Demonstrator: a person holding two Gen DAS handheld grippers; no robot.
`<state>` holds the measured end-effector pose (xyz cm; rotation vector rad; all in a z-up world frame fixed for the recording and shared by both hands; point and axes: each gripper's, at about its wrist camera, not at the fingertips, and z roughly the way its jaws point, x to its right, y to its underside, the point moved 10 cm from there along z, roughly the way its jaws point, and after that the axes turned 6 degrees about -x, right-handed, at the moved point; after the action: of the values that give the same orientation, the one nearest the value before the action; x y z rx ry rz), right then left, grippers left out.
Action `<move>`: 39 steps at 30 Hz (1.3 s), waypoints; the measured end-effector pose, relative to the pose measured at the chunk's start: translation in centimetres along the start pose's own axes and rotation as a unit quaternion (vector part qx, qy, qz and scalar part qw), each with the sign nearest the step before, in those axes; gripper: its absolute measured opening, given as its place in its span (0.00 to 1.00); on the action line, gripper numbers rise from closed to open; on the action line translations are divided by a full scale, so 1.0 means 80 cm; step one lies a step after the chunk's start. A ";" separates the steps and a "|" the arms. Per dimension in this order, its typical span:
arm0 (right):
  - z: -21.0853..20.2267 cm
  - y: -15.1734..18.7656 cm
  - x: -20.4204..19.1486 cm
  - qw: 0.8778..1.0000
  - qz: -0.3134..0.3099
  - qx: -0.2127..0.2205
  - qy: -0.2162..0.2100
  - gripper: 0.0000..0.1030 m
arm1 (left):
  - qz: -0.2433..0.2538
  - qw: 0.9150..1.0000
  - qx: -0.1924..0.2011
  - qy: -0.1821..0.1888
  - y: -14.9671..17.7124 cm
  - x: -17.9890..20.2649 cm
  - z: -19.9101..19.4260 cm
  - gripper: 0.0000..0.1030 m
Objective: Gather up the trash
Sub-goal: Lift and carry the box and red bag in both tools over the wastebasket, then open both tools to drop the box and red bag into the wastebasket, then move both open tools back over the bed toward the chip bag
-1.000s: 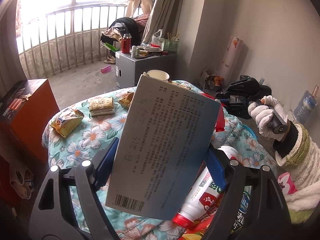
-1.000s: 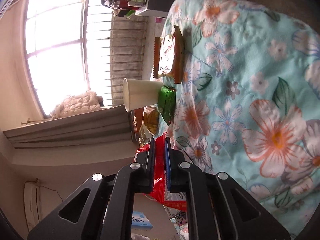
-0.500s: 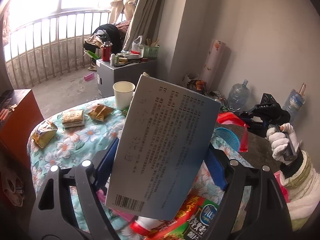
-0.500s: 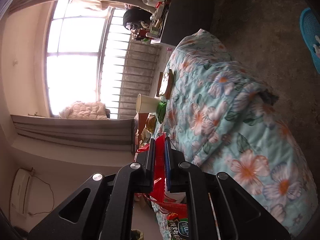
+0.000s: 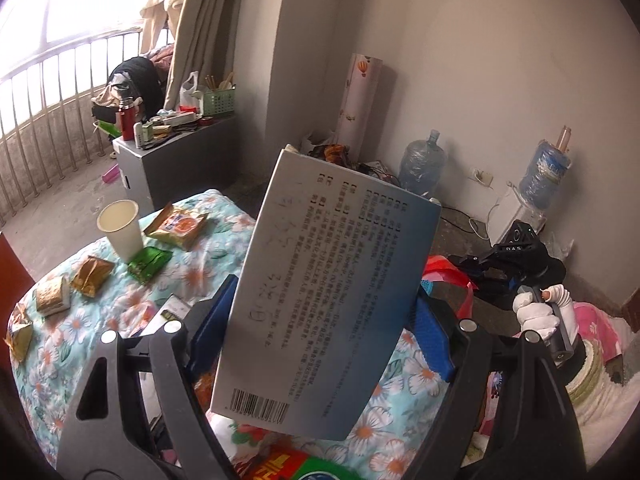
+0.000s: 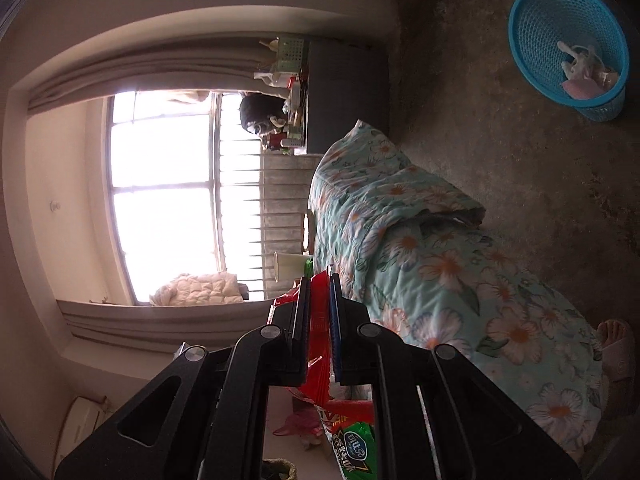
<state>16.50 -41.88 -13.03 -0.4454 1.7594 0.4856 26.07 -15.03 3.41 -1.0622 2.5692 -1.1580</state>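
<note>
My left gripper (image 5: 320,320) is shut on a grey-blue carton (image 5: 332,280) with a barcode, gripped upright by its sides between the blue pads (image 5: 434,340). In the right wrist view, which is rolled sideways, my right gripper (image 6: 319,286) is shut on the rim of a red plastic bag (image 6: 318,344). The bag hangs with colourful packets (image 6: 352,444) inside. A blue mesh basket (image 6: 532,8) stands on the floor at the far right, with a few scraps in it. A gloved hand (image 5: 538,312) holds the right gripper beside the table.
A floral-cloth table (image 5: 224,252) carries a paper cup (image 5: 120,228), a green packet (image 5: 150,262) and several snack wrappers (image 5: 176,226). Water jugs (image 5: 420,164), a grey cabinet (image 5: 176,168) and a railing (image 5: 52,112) line the room. A slippered foot (image 6: 616,340) stands by the table.
Both views have swung away from the table towards the wall and floor. The blue basket has come into full view. The carton and the red bag stay gripped.
</note>
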 end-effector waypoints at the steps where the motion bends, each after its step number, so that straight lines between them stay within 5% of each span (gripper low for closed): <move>1: -0.010 -0.006 0.006 1.000 0.005 0.007 -0.002 0.09 | 0.006 1.000 -0.004 0.003 -0.005 0.012 0.010 0.74; 7: -0.072 -0.049 0.041 0.998 0.019 0.060 0.007 0.09 | 0.033 0.998 -0.039 0.042 -0.033 0.088 0.088 0.74; 14: -0.146 -0.128 0.102 0.986 0.021 0.145 0.081 0.09 | 0.061 0.990 -0.086 0.089 -0.069 0.182 0.218 0.74; 24: -0.152 -0.240 0.208 0.966 0.059 0.180 0.174 0.09 | 0.106 0.975 -0.168 0.104 -0.072 0.302 0.445 0.74; 27: -0.142 -0.282 0.253 0.958 0.078 0.182 0.205 0.16 | 0.091 0.977 -0.174 0.087 -0.075 0.315 0.509 0.82; 29: -0.137 -0.307 0.297 0.951 0.106 0.182 0.225 0.49 | 0.082 0.978 -0.175 0.082 -0.074 0.323 0.543 0.83; 30: -0.137 -0.314 0.318 0.945 0.117 0.188 0.240 0.51 | 0.080 0.978 -0.179 0.077 -0.071 0.329 0.561 0.83; 34: -0.141 -0.308 0.374 0.934 0.165 0.204 0.243 0.51 | 0.051 0.978 -0.191 0.070 -0.059 0.321 0.584 0.83; 39: -0.160 -0.281 0.367 0.929 0.140 0.231 0.252 0.51 | 0.050 0.979 -0.175 0.093 -0.063 0.316 0.555 0.83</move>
<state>11.38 -68.93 -40.85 0.0315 2.3723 0.1382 26.94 -60.69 -20.00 -0.9061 3.0153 -0.8345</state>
